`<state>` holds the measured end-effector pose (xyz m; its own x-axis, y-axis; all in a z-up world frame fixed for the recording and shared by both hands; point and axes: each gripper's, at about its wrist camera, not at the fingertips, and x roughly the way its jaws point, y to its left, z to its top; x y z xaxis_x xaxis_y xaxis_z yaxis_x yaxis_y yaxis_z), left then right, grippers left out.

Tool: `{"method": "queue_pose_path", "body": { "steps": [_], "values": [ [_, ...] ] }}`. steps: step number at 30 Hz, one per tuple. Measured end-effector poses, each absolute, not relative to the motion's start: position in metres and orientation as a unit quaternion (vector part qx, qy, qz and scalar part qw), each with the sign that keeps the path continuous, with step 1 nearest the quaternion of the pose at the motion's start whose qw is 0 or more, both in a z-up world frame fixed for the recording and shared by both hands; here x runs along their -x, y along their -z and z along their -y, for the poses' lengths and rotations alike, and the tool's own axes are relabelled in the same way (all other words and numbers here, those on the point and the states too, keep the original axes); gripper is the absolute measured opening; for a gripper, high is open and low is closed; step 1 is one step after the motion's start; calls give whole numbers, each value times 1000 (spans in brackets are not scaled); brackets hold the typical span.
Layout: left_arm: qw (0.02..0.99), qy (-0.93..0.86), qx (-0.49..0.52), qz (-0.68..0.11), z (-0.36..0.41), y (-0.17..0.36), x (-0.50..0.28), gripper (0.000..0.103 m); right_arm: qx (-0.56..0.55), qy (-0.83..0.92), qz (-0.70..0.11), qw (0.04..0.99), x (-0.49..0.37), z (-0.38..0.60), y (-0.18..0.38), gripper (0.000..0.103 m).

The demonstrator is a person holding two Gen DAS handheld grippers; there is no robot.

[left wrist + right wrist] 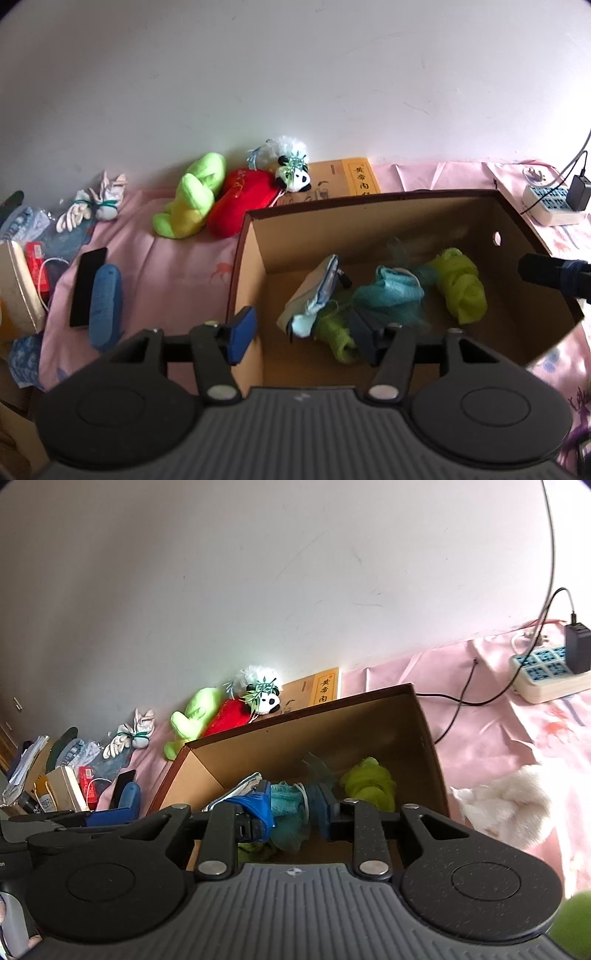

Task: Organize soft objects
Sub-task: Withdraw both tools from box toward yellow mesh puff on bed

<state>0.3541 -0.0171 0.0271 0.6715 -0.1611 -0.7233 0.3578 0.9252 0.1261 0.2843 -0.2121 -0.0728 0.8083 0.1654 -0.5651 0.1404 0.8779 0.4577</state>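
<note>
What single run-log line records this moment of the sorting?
left gripper: open, empty | right gripper: shut, empty | cardboard box: teal puff, green puff inside | red plush, panda: outside

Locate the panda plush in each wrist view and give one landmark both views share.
Left wrist: panda plush sits upper centre, against the wall, beyond the cardboard box's far wall.
Right wrist: panda plush sits centre-left, above the box's tilted far edge.
Shared landmark: the red plush right beside it, on its left.
</note>
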Motion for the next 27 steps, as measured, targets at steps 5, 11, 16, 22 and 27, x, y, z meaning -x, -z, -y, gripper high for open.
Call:
{"method": "queue_pose_path", "body": {
  "steps": [5, 11, 16, 22, 27],
  "values": [
    [905, 133, -128, -383, 14, -30, -339, 64, -243, -3, -303, 922, -264, 207, 68, 8],
    [906, 131, -135, -380, 10, -32, -324, 66, -248, 3, -298, 922, -241, 199, 65, 9],
    [906, 133, -141, -377, 7, -35, -312, 66, -229, 17, -290, 929, -224, 190, 61, 9],
    [903, 135, -146, -381, 5, -34, -302, 66, -204, 24, -296, 933, -208, 181, 60, 9],
    [899, 139, -150, -386, 3, -33, -293, 67, -181, 31, -297, 937, -194, 174, 59, 9]
  ]
}}
